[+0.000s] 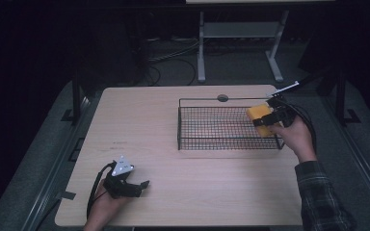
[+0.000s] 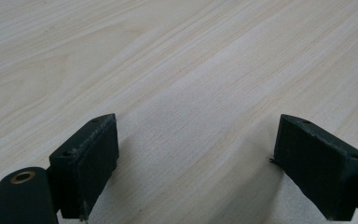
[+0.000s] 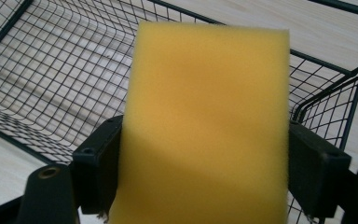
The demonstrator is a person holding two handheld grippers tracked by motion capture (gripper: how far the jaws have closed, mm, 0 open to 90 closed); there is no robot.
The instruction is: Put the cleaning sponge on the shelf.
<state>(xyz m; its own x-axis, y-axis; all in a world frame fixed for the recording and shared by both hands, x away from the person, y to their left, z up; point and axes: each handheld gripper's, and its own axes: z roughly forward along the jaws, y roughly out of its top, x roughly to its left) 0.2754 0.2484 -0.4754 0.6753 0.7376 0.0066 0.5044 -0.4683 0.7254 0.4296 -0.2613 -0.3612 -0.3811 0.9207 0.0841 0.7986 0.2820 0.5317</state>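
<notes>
We see a yellow sponge clamped flat between the two black jaws of the right gripper, one jaw pressed against each of its long edges. In the high view the sponge sits at the right end of a black wire basket, held above the mesh floor and just inside the right wall. The right hand wraps the right gripper from the table's right edge, a plaid sleeve behind it. The basket stands on the far right part of a pale wooden table. Well apart, at the near left corner, we find the left hand holding the left gripper low over the bare wood. Its jaws stand wide apart with nothing between them, and the left gripper view shows only wood grain in the gap.
</notes>
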